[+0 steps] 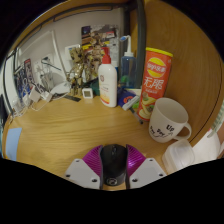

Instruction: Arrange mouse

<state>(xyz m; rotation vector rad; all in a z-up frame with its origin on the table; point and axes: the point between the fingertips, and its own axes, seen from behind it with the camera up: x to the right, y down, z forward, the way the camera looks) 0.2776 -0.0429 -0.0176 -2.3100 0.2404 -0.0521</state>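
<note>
The fingers (pixel 114 172) clamp the dark rounded computer mouse (pixel 114 160), carrying it above the wooden worktop (pixel 70 128), short of the white mug (pixel 168 120).

I'm seeing a wooden tabletop (pixel 60 135) stretching ahead. A white mug (pixel 168 120) with dark lettering is sitting on it off to the right, its handle facing right. Behind the mug a tall yellow and red snack canister (pixel 154 82) is standing upright. Just left of that, a white bottle (pixel 107 82) with an orange cap is standing, and further left a small golden figurine (pixel 75 68) is posing near the back wall. Cluttered small items are lying at the far left, too blurred to name.
</note>
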